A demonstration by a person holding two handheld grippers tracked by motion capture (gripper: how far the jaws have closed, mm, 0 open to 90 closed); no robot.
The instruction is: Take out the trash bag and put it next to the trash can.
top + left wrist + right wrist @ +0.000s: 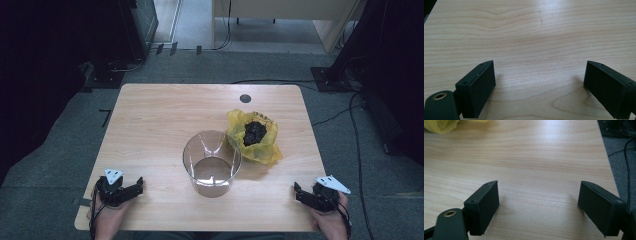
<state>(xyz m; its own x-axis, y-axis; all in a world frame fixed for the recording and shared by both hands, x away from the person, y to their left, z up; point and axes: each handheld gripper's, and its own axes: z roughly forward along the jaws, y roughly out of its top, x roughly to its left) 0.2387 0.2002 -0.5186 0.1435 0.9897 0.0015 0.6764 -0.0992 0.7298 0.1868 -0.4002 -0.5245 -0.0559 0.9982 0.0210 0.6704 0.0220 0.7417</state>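
My left gripper (131, 189) and right gripper (303, 192) rest at the near corners of the wooden table (160, 120), each with its jaws spread wide over bare wood and nothing between them. Beyond them, mid-table, stands a clear glass cup (212, 163). Just behind it to the right lies a crumpled yellow bag (265, 147) cradling a dark lump (254, 132).

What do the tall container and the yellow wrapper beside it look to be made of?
Container: clear, glossy plastic or glass; the table shows through its wall, and I cannot tell which. Yellow wrapper: thin, crinkly plastic film, probably a bag, creased and slightly translucent, holding a dark lump.
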